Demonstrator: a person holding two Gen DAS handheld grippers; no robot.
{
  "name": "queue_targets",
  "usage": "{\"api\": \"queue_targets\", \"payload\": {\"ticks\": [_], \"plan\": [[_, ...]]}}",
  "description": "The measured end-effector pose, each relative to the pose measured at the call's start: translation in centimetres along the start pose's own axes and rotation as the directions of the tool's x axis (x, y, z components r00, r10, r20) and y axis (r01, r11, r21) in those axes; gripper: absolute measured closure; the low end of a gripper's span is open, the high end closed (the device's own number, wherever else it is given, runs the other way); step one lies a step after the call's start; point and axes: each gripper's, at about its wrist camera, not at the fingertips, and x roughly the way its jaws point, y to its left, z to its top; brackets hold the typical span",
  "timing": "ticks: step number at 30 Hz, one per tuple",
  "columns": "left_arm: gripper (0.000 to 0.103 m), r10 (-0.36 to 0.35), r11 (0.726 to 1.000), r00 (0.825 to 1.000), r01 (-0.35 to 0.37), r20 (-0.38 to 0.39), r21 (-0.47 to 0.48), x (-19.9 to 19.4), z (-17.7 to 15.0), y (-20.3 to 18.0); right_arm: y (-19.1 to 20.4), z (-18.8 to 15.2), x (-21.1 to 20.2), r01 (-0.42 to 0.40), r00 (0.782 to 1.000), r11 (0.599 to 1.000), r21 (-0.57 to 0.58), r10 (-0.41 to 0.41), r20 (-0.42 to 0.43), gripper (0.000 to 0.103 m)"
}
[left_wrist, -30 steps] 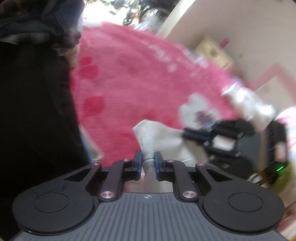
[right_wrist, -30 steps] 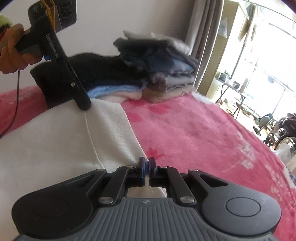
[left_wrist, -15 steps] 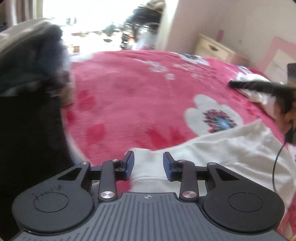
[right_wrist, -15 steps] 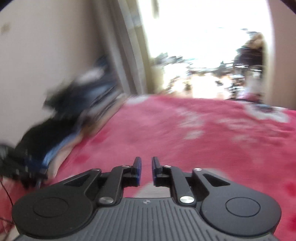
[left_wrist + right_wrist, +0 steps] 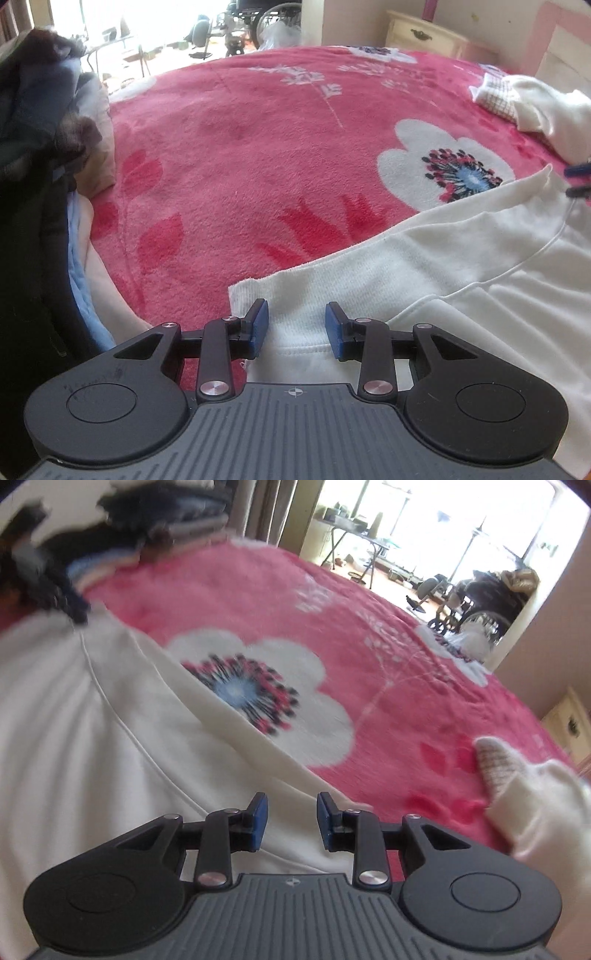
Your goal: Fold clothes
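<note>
A white sweatshirt (image 5: 461, 273) lies flat on a red flowered blanket (image 5: 240, 155). My left gripper (image 5: 297, 328) is open, its blue pads on either side of the ribbed cuff (image 5: 291, 299) without pinching it. In the right wrist view the same sweatshirt (image 5: 92, 738) spreads to the left, and my right gripper (image 5: 291, 821) is open just above its edge. The left gripper (image 5: 48, 587) shows blurred at the far left of that view.
A pile of folded dark, blue and beige clothes (image 5: 40, 177) stands at the left, also seen in the right wrist view (image 5: 155, 524). Another white garment (image 5: 532, 107) lies at the right (image 5: 546, 812). A cream bedside cabinet (image 5: 424, 37) stands behind the bed.
Both grippers were shut on the white sweatshirt a second ago. Both have opened and let it go, and it now lies flat on the blanket.
</note>
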Motion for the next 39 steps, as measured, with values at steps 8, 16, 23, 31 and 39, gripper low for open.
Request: {"api": "queue_targets", "payload": {"ticks": [8, 16, 23, 31, 39], "plan": [[0.069, 0.010, 1.000, 1.000, -0.010, -0.010, 0.024, 0.0, 0.2, -0.2, 1.3, 0.7, 2.3, -0.113, 0.993, 0.941, -0.318, 0.098, -0.065, 0.072], [0.069, 0.011, 0.999, 1.000, -0.011, -0.013, 0.045, 0.1, 0.4, -0.4, 0.4, 2.9, 5.4, -0.335, 0.935, 0.824, -0.456, 0.233, -0.266, 0.072], [0.069, 0.015, 0.998, 1.000, -0.015, 0.000, 0.060, 0.1, 0.4, -0.5, -1.2, 4.3, 6.9, -0.449, 0.866, 0.829, -0.335, 0.311, -0.391, 0.097], [0.069, 0.006, 0.999, 1.000, -0.007, 0.014, 0.046, 0.1, 0.7, -0.3, -2.8, 4.0, 3.0, -0.305, 0.944, 0.896, -0.322, 0.239, -0.228, 0.102], [0.069, 0.024, 0.996, 1.000, -0.026, 0.019, 0.080, 0.5, 0.5, -0.8, -5.1, 2.0, 4.4, -0.211, 0.966, 0.953, -0.216, 0.170, -0.193, 0.103]]}}
